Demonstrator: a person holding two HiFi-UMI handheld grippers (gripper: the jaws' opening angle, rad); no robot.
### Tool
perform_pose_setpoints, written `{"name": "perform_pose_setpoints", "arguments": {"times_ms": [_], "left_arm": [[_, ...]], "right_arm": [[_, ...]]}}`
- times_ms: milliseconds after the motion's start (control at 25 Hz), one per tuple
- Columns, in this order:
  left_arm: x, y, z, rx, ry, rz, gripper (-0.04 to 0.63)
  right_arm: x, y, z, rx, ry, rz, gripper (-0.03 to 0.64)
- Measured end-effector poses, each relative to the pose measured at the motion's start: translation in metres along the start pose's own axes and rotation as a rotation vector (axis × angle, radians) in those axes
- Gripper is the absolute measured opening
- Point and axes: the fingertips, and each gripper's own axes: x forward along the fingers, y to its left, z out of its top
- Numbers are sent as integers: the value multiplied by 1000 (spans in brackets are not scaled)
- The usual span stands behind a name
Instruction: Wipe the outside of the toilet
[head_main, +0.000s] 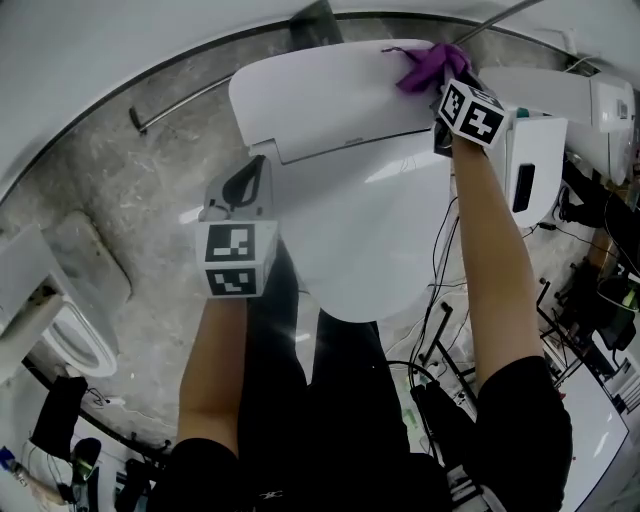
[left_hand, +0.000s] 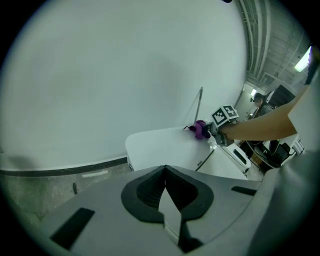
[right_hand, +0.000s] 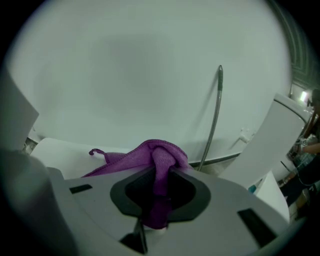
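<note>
Purple cloth (head_main: 428, 68) is pinched in the right hand-held gripper (head_main: 447, 92) and rests on the far right corner of the toilet (head_main: 330, 110) tank top. The tank's long axis runs leftward from there. Left hand-held gripper (head_main: 243, 190) is closed and empty, near the tank's left front edge.

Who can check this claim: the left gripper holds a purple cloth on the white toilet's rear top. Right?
Wrong on one point: the right gripper holds the purple cloth on the white toilet's rear top, as the right gripper view shows. The left gripper is shut on nothing.
</note>
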Motion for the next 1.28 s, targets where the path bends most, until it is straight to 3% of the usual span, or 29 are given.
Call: {"name": "perform_pose_setpoints", "arguments": {"times_ms": [160,320,440,840,1280], "left_arm": [[1,-12,-2,15,10,-24,6],[-3,-19,3,20,2,-32,6],[-10,-19,7,21,-6,-25,6],[-43,17,-8,-32,-4,37,6],[-43,29,-8,-32,-7,39,6]], "right_arm": [[-21,-4,-26,59,9,-27,63],[-29,31,-34,-43,7,8,58],[-28,68,-24,-50,-5,56,57],[-55,228,-4,-279,-90,360,57],[-114,337,-37,-620,-135,701,57]]}}
